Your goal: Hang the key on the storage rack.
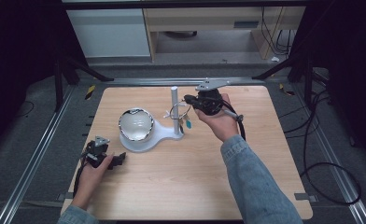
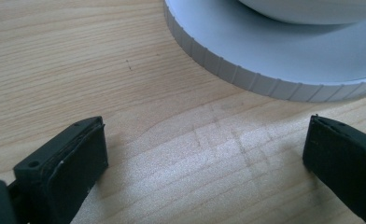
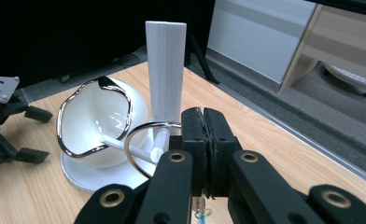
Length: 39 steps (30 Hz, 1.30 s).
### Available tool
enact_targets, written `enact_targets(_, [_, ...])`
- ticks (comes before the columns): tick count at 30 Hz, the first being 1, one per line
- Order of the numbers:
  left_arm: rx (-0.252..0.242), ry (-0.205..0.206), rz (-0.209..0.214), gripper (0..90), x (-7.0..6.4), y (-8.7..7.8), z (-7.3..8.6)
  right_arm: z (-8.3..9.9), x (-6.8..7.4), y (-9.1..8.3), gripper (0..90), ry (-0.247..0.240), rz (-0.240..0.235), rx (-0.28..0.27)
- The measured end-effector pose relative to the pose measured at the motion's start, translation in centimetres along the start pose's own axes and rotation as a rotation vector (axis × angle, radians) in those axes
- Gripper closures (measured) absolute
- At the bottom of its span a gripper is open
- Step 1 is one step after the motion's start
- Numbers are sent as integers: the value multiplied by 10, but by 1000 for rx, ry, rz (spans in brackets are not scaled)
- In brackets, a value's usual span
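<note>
Seemingly unlabelled white stand (image 1: 146, 137)

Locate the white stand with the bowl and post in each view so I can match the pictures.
High view: the white stand sits left of table centre, its post toward the right tool.
Left gripper view: its ribbed base edge curves across the top right, beyond the open left tool.
Right gripper view: the post rises at centre, with the bowl to its left.
Shared landmark: the ribbed round base.
</note>
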<state>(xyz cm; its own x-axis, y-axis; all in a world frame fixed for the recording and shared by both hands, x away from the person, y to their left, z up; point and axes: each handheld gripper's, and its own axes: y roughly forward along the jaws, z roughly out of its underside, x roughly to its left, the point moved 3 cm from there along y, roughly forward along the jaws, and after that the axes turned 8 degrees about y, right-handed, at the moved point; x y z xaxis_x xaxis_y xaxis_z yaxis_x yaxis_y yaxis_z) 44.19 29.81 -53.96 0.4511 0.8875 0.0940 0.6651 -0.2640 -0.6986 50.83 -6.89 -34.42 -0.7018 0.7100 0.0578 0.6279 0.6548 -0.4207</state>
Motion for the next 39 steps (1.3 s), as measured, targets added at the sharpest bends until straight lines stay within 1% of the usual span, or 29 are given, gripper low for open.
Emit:
enact_targets(4, [0, 0, 0, 0, 0, 0, 0, 1, 0, 2, 885, 3, -6, 7])
enact_targets(10, [0, 0, 0, 0, 0, 0, 0, 2, -2, 4, 884, 20, -15, 12])
enact_targets(16, [0, 0, 0, 0, 0, 0, 0, 3, -6, 4, 871, 51, -21, 4])
enact_targets(20, [0, 0, 0, 0, 0, 0, 0, 3, -8, 4, 825, 63, -16, 0])
enact_targets(26, [0, 1, 1, 0, 0, 0, 0, 3, -10, 2, 779, 66, -2, 0])
enact_targets(33, [-1, 1, 1, 0, 0, 0, 0, 4, -16, -3, 690, 83, 38, -9])
enact_targets(36, [-1, 2, 1, 0, 0, 0, 0, 5, -19, -6, 640, 81, 61, -10])
enact_targets(37, [-1, 2, 1, 0, 0, 0, 0, 5, -20, -7, 616, 86, 67, -18])
enact_targets(39, [-1, 2, 1, 0, 0, 0, 0, 7, -22, -8, 561, 89, 85, -15])
